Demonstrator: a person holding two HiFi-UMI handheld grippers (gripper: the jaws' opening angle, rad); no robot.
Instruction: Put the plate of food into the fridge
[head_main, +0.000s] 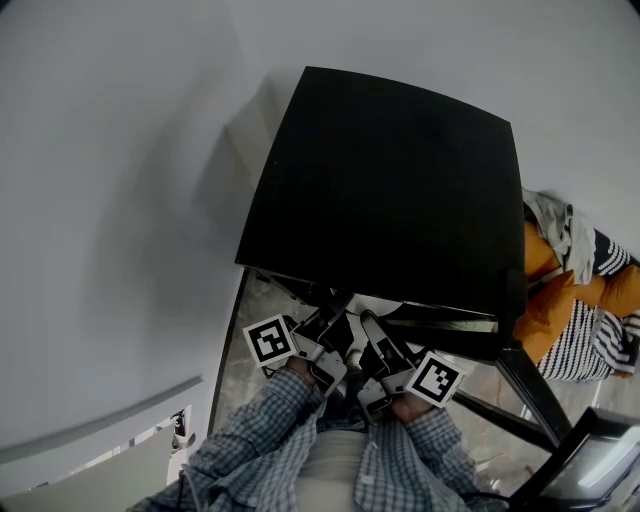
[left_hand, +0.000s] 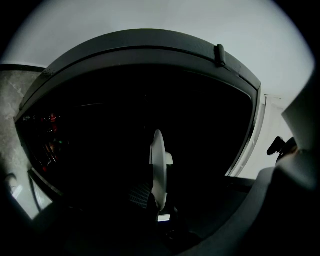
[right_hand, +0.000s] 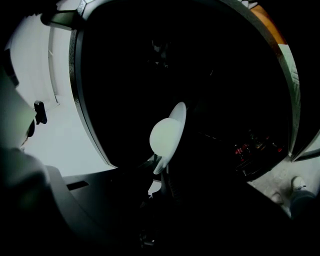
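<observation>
A: Fingers first. What has the left gripper (left_hand: 159, 204) got?
B: Its jaws are closed on the rim of the plate (left_hand: 158, 162). A dark ribbed pad (left_hand: 138, 196) lies against one face. From there the plate shows edge-on, as a thin white sliver.
A: And the right gripper (right_hand: 161, 172)?
B: It is clamped on the same plate, at the rim on its own side. That view shows a pale round lump of food (right_hand: 166, 137) against the plate's face.
A: So both hold it. Where is the plate?
B: At the open front of the fridge (head_main: 390, 180). In both gripper views the black cavity fills the space behind it. I can't tell whether it rests on a shelf, because the inside is too dark.
A: Anything visible in there?
B: A few red glints (left_hand: 50, 120) at one side, nothing I can name.
A: And the head view?
B: The fridge is a black box against a white wall (head_main: 120, 150), seen from above. The two grippers meet just under its front edge, with their marker cubes (head_main: 270, 340) out to either side. Checked sleeves (head_main: 255, 425) run from them to the person.
A: Around it?
B: Pale stone floor (head_main: 232, 365) left of the grippers. Orange and striped cloth (head_main: 560, 300) is bunched beside the fridge's right side.
</observation>
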